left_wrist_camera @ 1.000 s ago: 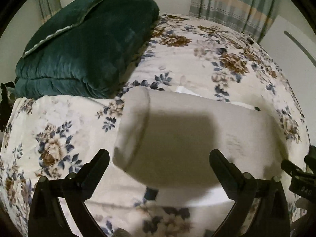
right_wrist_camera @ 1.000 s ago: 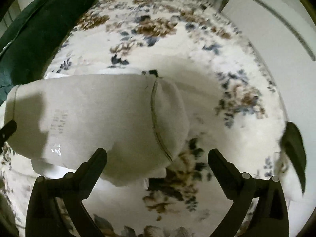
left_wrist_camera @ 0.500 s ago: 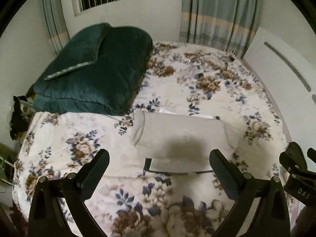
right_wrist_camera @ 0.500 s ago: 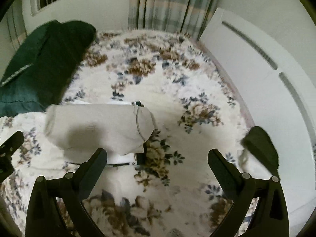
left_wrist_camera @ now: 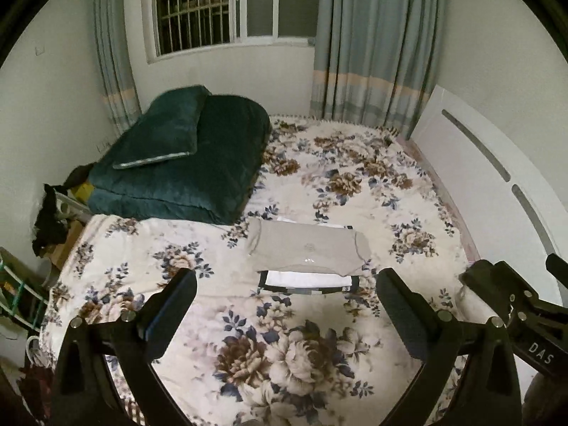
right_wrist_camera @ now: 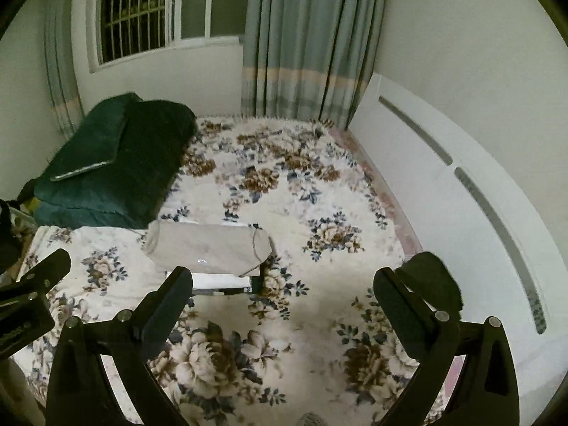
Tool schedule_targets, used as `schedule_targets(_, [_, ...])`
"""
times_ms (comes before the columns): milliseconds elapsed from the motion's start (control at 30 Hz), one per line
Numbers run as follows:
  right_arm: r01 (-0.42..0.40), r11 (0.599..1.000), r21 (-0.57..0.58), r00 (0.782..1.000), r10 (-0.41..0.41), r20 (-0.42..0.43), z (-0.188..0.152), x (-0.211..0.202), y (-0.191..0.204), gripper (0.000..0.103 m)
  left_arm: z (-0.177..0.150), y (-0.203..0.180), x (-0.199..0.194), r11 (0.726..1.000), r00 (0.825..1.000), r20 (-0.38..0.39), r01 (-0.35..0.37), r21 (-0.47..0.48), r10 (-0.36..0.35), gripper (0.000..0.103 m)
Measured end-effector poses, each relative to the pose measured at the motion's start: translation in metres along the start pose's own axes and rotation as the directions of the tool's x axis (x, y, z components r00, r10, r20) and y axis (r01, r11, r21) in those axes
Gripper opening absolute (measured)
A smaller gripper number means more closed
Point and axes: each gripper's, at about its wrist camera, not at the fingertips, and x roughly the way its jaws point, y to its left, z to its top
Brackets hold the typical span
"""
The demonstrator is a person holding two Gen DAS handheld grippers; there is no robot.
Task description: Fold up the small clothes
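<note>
Jaws of left gripper (left_wrist_camera: 285,305) and right gripper (right_wrist_camera: 283,301) gape empty above folded beige garment (left_wrist_camera: 308,250).

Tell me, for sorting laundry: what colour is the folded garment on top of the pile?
Beige-grey folded garment, clearest in the left wrist view.

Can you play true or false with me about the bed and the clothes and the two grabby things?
1. The beige top lies folded on a white garment. True.
2. The left hand-held gripper is squeezing the beige top. False: it is open, holds nothing, and the top lies apart from it.
3. A green quilt sits at the bed's far left corner. True.
4. The bedspread is plain blue. False: it is cream with brown and blue flowers.
5. The right hand-held gripper is open. True.
</note>
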Motion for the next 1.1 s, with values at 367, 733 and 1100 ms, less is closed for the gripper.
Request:
schedule_targets(367, [-0.047, 0.999, 0.006, 0.995, 0.047, 0.088, -0.011, -0.120, -0.020, 0.103, -0.014, -0.004, -0.088, 1.000, 0.997, 0.073, -0.011, -0.010, 0.012, 0.103])
schedule_targets(733, [-0.063, 0.998, -0.002, 0.990, 0.063, 0.129, -0.026, -0.178, -0.032, 0.103, -0.033, -0.005, -0.129, 1.000, 0.996, 0.092, -0.004, -0.016, 0.006, 0.103])
schedule_targets(1100, [-0.074, 0.997, -0.022, 0.988, 0.076, 0.136, -0.023, -0.194, -0.028, 0.103, -0.035, -0.004, -0.141, 0.999, 0.994, 0.108, -0.024, -0.025, 0.026, 0.103])
